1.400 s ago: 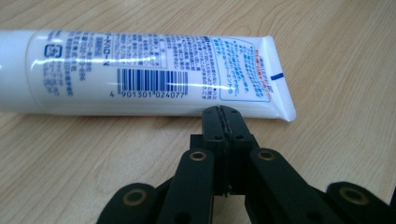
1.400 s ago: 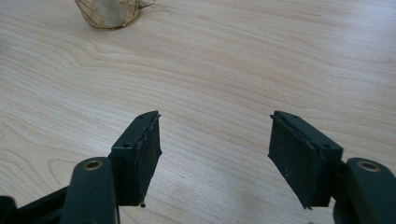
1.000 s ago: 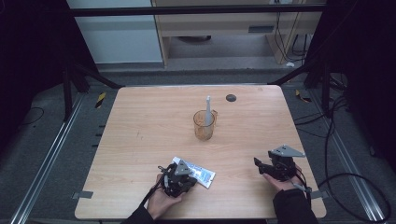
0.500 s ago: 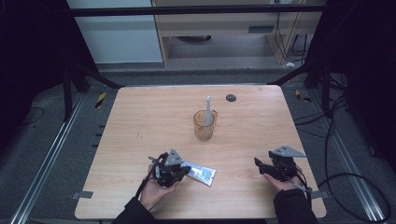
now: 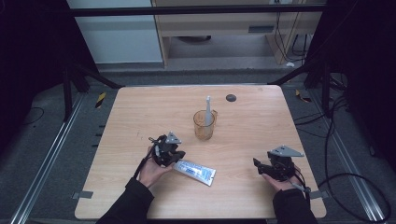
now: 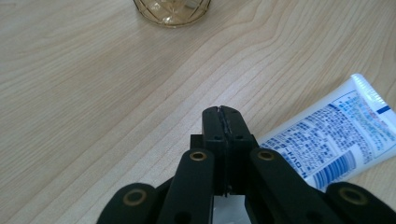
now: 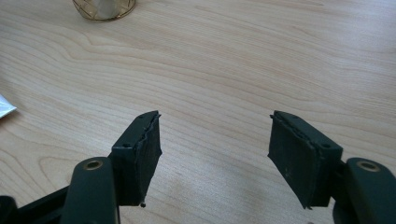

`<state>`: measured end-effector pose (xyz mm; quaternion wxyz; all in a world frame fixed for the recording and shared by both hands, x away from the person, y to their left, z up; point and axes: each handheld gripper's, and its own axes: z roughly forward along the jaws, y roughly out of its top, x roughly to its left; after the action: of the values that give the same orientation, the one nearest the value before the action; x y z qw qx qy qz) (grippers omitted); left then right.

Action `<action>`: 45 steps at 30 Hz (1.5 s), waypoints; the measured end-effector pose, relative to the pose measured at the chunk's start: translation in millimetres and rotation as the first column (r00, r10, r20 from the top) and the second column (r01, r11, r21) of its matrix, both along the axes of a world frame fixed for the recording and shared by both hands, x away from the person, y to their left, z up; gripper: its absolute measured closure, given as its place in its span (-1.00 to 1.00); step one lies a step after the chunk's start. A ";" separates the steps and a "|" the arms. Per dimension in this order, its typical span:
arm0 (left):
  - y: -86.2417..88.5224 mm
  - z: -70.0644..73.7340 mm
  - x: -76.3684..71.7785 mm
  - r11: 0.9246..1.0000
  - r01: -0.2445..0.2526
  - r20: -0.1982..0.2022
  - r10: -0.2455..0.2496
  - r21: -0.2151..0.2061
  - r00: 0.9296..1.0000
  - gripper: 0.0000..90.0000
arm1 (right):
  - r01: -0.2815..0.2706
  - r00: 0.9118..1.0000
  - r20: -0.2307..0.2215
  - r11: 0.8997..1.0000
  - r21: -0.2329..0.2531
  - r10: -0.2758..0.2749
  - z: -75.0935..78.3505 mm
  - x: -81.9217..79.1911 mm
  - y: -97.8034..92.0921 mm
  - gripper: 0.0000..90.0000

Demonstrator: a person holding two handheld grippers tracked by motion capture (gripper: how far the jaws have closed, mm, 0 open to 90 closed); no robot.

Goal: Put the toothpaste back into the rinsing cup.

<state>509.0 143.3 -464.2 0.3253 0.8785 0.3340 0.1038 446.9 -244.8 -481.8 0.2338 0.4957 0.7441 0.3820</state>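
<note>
A white and blue toothpaste tube (image 5: 195,171) lies flat near the table's front edge. My left gripper (image 5: 173,153) is just off the tube's left end; in the left gripper view it (image 6: 222,112) is shut with nothing between the jaws, and the tube (image 6: 336,135) lies to their right. An amber glass cup (image 5: 204,126) holding a white toothbrush (image 5: 208,108) stands at mid-table. My right gripper (image 5: 259,165) rests at the front right, and in the right gripper view it (image 7: 215,140) stands open over bare wood.
A small black disc (image 5: 230,97) lies near the far edge of the wooden table (image 5: 140,112). The cup's base (image 7: 103,8) and a corner of the tube (image 7: 5,106) show in the right gripper view. Dark frame posts and cables surround the table.
My left gripper has moved left and away from the front edge, off the toothpaste tube. The tube lies about where it was, and the right gripper has stayed still.
</note>
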 end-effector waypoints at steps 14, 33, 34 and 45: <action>4.0 -2.0 -6.4 1.000 0.011 -0.013 -0.011 0.025 1.000 0.99 | -0.002 1.000 0.000 1.000 -0.008 0.002 0.0 -0.8 -0.4 -0.25; 13.3 -4.1 -37.0 0.999 0.013 -0.031 -0.012 0.053 0.999 0.99 | 0.000 1.000 -0.004 1.000 -0.005 0.000 -0.4 -1.5 -0.5 -0.25; 13.6 -4.5 -38.3 0.998 0.017 -0.035 -0.015 0.055 0.999 0.99 | -0.001 1.000 -0.005 1.000 -0.005 0.001 -0.2 -1.6 -0.4 -0.25; 18.0 -0.6 -43.0 0.999 0.011 -0.029 -0.010 0.038 1.000 0.91 | 0.000 1.000 0.001 1.000 -0.004 0.000 0.4 -1.1 -1.7 -0.25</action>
<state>466.0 161.3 -464.8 0.3040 0.8878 0.3320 0.0956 445.8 -246.4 -481.5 0.2351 0.4952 0.7446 0.3808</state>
